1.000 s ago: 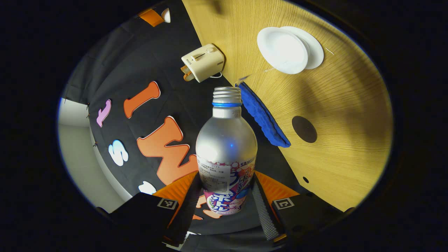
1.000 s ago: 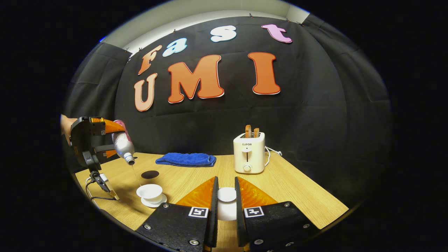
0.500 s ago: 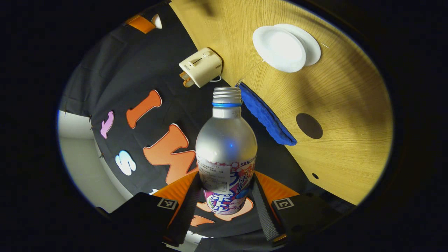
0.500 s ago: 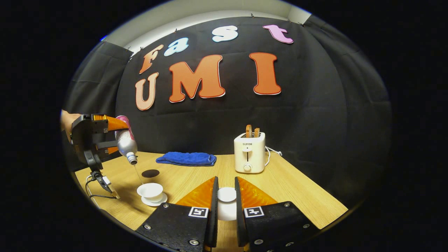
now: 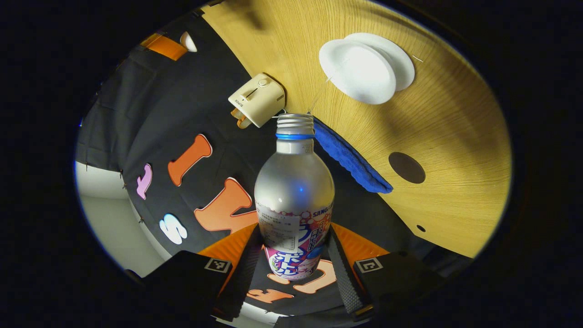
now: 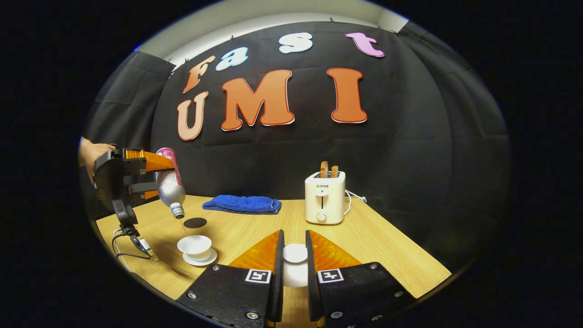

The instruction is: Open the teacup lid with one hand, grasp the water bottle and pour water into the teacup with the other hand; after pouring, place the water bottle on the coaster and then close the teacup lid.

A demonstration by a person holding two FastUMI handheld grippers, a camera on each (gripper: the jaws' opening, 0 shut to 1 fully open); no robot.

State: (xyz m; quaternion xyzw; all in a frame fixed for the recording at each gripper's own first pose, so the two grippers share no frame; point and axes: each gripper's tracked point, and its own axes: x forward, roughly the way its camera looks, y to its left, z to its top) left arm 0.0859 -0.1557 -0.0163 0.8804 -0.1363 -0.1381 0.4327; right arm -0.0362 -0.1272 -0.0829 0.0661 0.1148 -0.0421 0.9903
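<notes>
Left gripper (image 5: 291,273): clamped on the lower body of the water bottle (image 5: 294,200), which I had tipped steeper over the past second, its open mouth now swung closer above the teacup (image 6: 195,245). A thin stream ran from the mouth into the cup, so I judged pouring under way and not yet finished. Right gripper (image 6: 294,273): fingers narrow, holding the white teacup lid (image 6: 295,253) above the tabletop (image 6: 378,255), well right of the cup. The cup sat on its saucer (image 6: 200,261) near the front left edge. Coaster (image 6: 195,222): dark disc just behind the cup, bare, ready for the bottle. Blue cloth (image 6: 242,205) and toaster (image 6: 324,198) stood farther back, clear of both paths. A cable (image 6: 130,248) lay at the left edge beside the saucer, the only thing I judged near enough to snag.
</notes>
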